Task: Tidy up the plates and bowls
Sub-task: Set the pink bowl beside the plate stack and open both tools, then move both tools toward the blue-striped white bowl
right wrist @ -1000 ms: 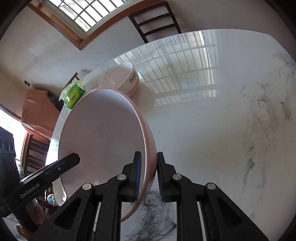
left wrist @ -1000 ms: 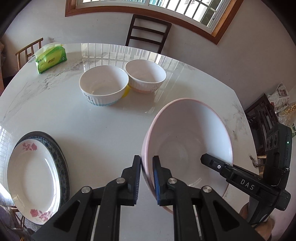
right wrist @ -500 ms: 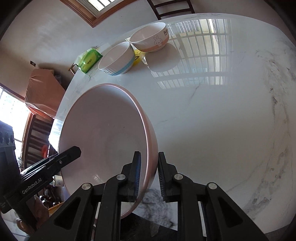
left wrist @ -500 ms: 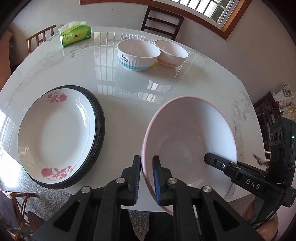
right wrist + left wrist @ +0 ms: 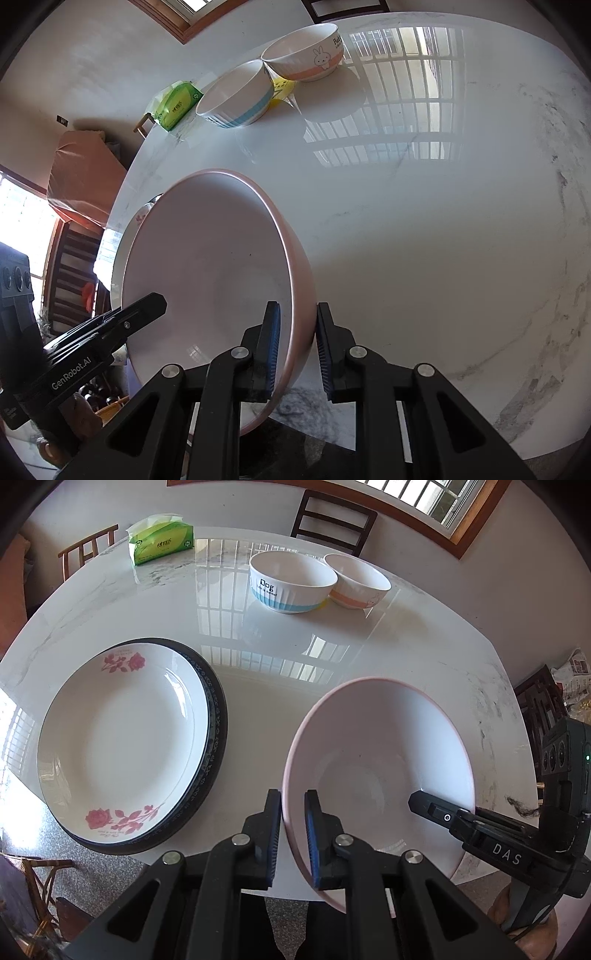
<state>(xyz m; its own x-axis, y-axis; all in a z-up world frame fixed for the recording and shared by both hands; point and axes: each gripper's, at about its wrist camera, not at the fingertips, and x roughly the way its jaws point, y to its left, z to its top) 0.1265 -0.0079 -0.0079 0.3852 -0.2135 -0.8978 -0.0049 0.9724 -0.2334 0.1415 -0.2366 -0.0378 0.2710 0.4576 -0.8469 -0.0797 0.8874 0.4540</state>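
Note:
Both grippers hold one large pink bowl (image 5: 380,760) above the near edge of the white marble table (image 5: 280,657). My left gripper (image 5: 293,834) is shut on its left rim. My right gripper (image 5: 297,350) is shut on its right rim; the bowl (image 5: 207,273) fills the left of that view. A white rose plate (image 5: 122,738) lies stacked on a dark-rimmed plate (image 5: 218,716) at the left. A blue-banded "Dog" bowl (image 5: 290,581) and an orange-banded rabbit bowl (image 5: 356,581) stand side by side at the far side.
A green tissue pack (image 5: 160,539) lies at the far left of the table. Chairs stand around the table: a dark one (image 5: 332,517) at the back, a wooden one (image 5: 86,550) at the left. A small yellow item (image 5: 280,88) lies between the two small bowls.
Both grippers have drawn back and up with the pink bowl. The stacked plates have come fully into the left wrist view, and the small bowls look farther away.

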